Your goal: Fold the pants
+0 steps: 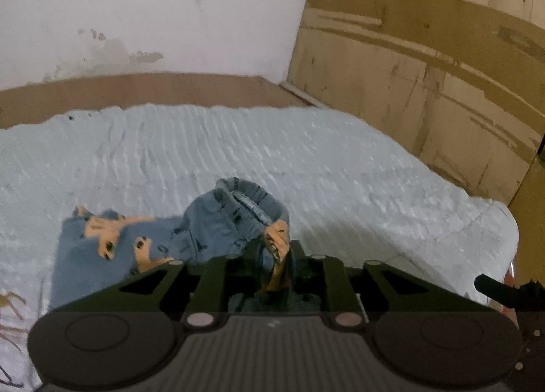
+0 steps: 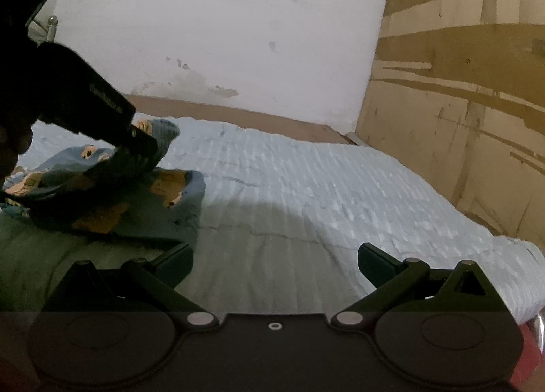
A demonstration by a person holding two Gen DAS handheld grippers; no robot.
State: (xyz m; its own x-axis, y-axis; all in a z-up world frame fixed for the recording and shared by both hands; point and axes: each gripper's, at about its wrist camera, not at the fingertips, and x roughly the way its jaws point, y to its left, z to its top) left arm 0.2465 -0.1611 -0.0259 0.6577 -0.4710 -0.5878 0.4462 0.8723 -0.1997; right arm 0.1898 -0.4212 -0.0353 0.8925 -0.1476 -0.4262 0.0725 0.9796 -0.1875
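Observation:
Blue pants [image 1: 136, 238] with an orange print lie crumpled on the bed's pale ribbed cover [image 1: 306, 160]. My left gripper [image 1: 276, 249] is shut on a bunched fold of them near the waistband, and that part stands lifted above the rest. The right wrist view shows the same pants [image 2: 102, 194] at the left, with the left gripper [image 2: 139, 143] pinching their raised edge from above. To the right of the pants, my right gripper [image 2: 276, 259] is open low over the cover [image 2: 340, 194], with nothing between its fingers.
A brown bed frame edge [image 1: 170, 89] runs along the far side under a white wall [image 1: 170, 10]. A tall wooden panel [image 1: 425, 51] stands at the right. The cover drops off at the bed's right edge [image 1: 494, 221].

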